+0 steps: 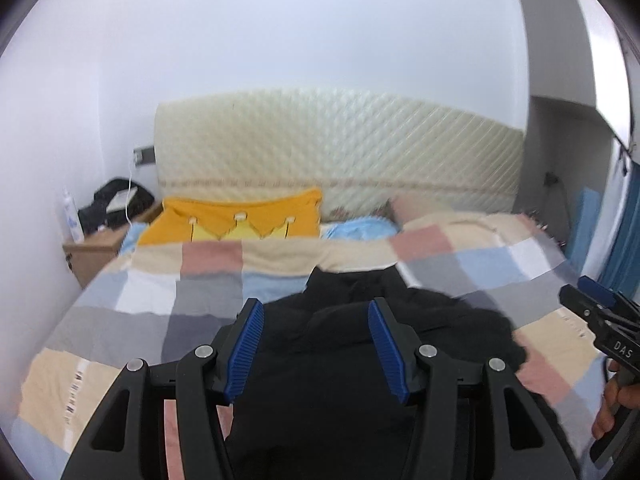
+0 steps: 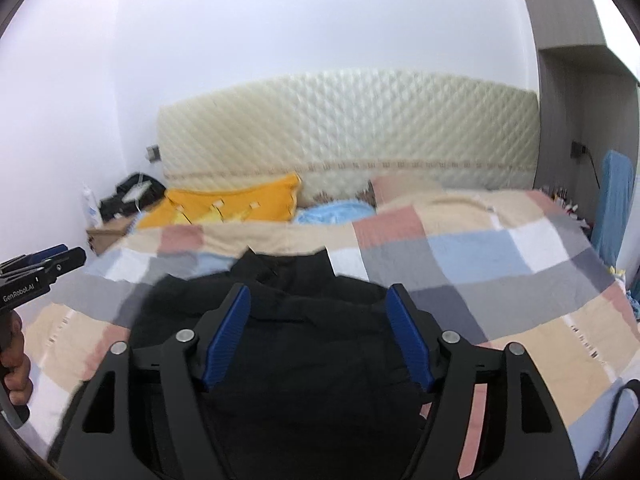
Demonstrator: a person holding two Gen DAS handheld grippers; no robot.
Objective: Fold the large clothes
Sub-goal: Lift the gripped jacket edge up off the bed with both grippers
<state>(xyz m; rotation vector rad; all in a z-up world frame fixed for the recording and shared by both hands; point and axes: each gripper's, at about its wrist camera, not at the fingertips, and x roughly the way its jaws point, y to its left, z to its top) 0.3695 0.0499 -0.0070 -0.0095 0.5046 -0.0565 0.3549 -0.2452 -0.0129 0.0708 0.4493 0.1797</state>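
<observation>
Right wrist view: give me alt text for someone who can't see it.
A black garment lies on a checked bedspread, seen between the open, empty right gripper. The left gripper pokes in at the left edge; a yellow pillow sits by the headboard.

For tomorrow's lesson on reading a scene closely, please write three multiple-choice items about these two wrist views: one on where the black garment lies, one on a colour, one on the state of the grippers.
1. Where does the black garment lie?
A. On the checked blanket on the bed
B. On the bedside table
C. Hung on the headboard

2. What colour is the pillow by the headboard?
A. Green
B. Yellow-orange
C. Purple

3. How do the left gripper and right gripper stand?
A. Both clamped on the garment
B. One holds the pillow
C. Both open, holding nothing

Answers: 1 A, the garment is spread over the checks; 2 B, it is yellow-orange with a crown design; 3 C, the blue pads stand apart above the cloth.
</observation>
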